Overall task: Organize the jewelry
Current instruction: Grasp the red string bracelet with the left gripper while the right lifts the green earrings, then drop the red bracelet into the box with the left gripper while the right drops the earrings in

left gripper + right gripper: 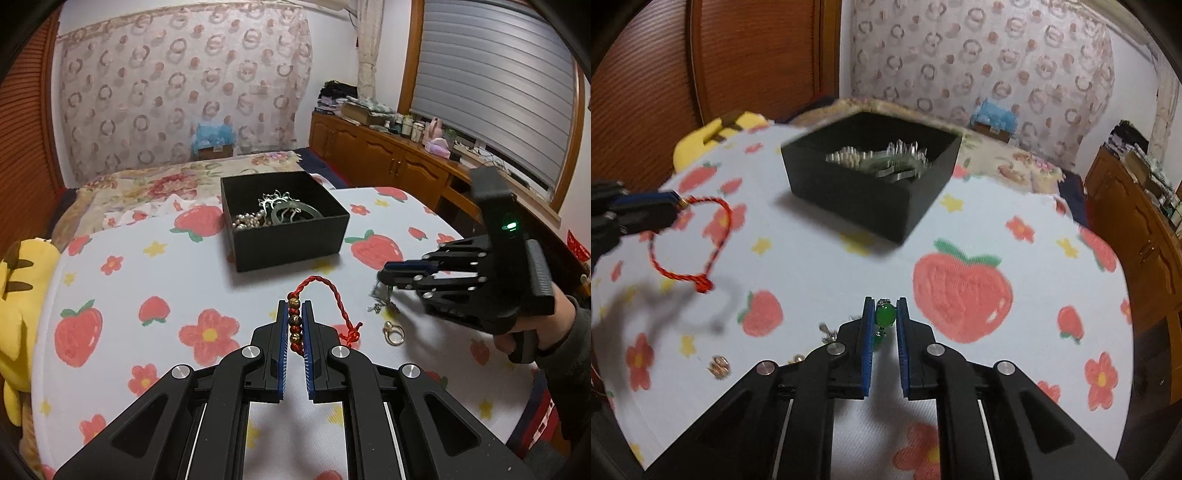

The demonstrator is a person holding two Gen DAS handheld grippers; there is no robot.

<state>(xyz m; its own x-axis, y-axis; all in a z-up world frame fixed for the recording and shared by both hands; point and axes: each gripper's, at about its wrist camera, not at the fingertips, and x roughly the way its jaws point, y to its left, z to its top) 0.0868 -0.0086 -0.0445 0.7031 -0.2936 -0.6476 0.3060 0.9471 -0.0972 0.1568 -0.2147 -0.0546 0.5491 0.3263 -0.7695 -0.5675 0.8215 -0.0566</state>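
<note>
Left hand-held gripper (295, 310) clamped on red cord bracelet (295, 325), right hand-held gripper (885, 314) gripped green-stone jewelry piece (885, 315), black box (284, 218) ahead of both, gold ring (393, 332) lay right of left hand-held gripper

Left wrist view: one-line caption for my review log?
Left claw shut on red cord bracelet, black jewelry box ahead, right claw at right.

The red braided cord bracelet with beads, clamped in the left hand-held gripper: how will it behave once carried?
The red braided cord bracelet with beads probably hangs floppy: its loop droops in the right wrist view. It seems light. The left hand-held gripper clamps round beads, which might slip.
</note>
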